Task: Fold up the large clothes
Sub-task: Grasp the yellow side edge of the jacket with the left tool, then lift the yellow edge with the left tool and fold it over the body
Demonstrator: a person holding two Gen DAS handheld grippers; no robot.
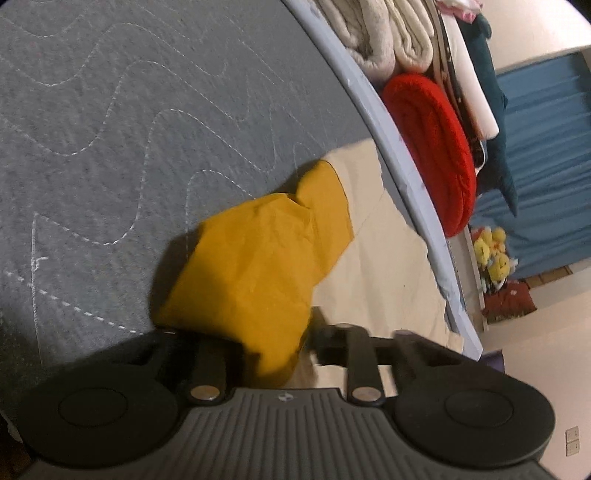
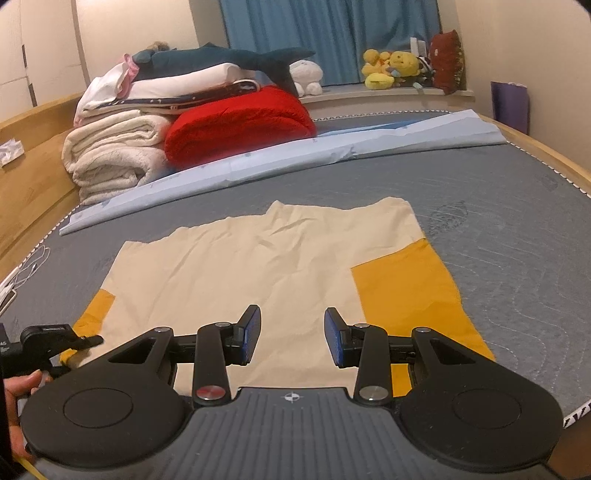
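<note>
A cream and mustard-yellow garment (image 2: pixel 266 266) lies spread flat on the grey quilted mattress (image 2: pixel 498 229), near the front edge of the bed. Its cream body fills the middle, a mustard sleeve (image 2: pixel 406 295) lies flat on the right, and a smaller mustard patch shows at the near left corner.

The right gripper (image 2: pixel 292 338) hovers over the near hem of the garment, its blue-padded fingers (image 2: pixel 251 334) standing moderately apart with nothing between them.

At the near left, the left gripper (image 2: pixel 79 341) reaches the garment's mustard corner, held by a person's hand (image 2: pixel 18 391). In the left wrist view the left gripper (image 1: pixel 273 350) has a bunched fold of the mustard sleeve (image 1: pixel 255 258) between its narrowed fingers, the cloth rising crumpled ahead of it over the cream fabric and mattress.

At the far left of the bed sit folded white blankets (image 2: pixel 110 155), a rolled red blanket (image 2: pixel 240 122) and a blue plush shark (image 2: pixel 229 59). A pale blue sheet (image 2: pixel 332 147) lies across the mattress beyond the garment. Yellow plush toys (image 2: pixel 391 66) sit on the sill before a blue curtain (image 2: pixel 332 33).
</note>
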